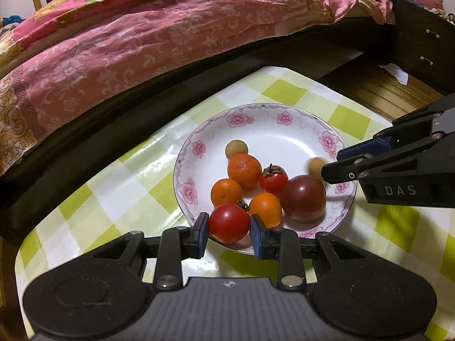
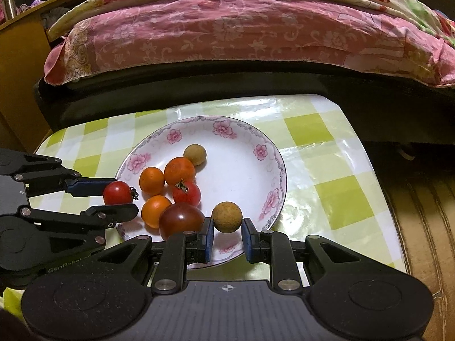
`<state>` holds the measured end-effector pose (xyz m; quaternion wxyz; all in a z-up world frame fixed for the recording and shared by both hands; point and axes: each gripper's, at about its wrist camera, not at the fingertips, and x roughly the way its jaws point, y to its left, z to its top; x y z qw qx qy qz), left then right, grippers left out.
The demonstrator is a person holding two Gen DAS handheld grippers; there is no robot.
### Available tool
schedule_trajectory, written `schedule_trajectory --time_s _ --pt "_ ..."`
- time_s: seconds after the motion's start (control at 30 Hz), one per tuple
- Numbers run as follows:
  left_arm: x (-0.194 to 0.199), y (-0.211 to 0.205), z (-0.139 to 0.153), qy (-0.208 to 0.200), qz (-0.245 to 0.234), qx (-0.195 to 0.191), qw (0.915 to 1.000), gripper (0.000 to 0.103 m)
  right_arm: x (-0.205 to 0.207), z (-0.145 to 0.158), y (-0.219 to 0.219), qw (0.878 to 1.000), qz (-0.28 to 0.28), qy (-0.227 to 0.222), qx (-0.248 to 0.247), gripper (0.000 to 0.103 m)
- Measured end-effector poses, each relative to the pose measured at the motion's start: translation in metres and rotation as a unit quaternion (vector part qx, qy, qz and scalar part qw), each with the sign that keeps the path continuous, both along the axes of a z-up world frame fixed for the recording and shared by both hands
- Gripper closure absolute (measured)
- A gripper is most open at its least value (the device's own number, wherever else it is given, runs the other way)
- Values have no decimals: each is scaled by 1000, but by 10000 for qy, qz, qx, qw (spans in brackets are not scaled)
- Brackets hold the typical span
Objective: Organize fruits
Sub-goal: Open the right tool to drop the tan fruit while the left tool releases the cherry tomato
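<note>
A white plate with a pink flower rim (image 1: 284, 142) (image 2: 241, 164) stands on a green-and-white checked table. My left gripper (image 1: 229, 217) (image 2: 123, 196) is shut on a red cherry tomato (image 1: 229, 223) (image 2: 117, 193) at the plate's near edge. My right gripper (image 2: 227, 221) (image 1: 330, 166) is shut on a brown longan (image 2: 227, 217) (image 1: 316, 167) over the plate's rim. In the plate lie three small oranges (image 1: 244, 170), a stemmed red tomato (image 1: 273, 180), a large dark tomato (image 1: 303, 197) (image 2: 180, 221) and another longan (image 1: 236, 149) (image 2: 194, 155).
A bed with a pink floral quilt (image 1: 142, 42) (image 2: 227, 28) on a dark frame runs right behind the table. The table's edge (image 2: 378, 176) drops to a wooden floor (image 1: 378, 91). A dark cabinet (image 1: 421, 48) stands beyond it.
</note>
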<state>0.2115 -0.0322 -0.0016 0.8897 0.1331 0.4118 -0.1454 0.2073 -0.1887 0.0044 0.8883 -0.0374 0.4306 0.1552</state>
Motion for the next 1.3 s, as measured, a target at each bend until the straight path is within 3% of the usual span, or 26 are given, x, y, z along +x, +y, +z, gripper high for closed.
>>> schedule_trajectory --time_s 1.3 --pt "-5 -1 8 -231 215 152 9994 51 -16 11 2 9996 -236 -172 20 84"
